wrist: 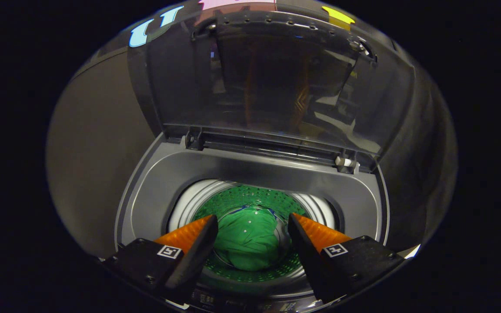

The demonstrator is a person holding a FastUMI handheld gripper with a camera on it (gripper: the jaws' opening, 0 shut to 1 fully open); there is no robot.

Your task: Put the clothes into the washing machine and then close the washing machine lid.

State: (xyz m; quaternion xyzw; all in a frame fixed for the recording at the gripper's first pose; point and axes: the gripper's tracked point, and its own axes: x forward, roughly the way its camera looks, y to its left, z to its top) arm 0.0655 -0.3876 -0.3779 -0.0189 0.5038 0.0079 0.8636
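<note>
Washing machine lid stands upright; a green garment lies in the drum. Gripper fingers are apart above it, holding nothing.

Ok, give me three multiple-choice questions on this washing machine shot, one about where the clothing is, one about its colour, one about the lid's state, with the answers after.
1. Where does the garment lie?
A. down in the drum
B. draped on the lid
C. pinched in the gripper

2. What colour is the garment?
A. red
B. green
C. white

3. How does the lid stand?
A. shut
B. taken off
C. raised open

Answers: 1 A, it sits at the drum's bottom, beyond the open, empty fingers. 2 B, the cloth is green. 3 C, the lid stands upright on its hinges behind the washing machine's opening.
</note>
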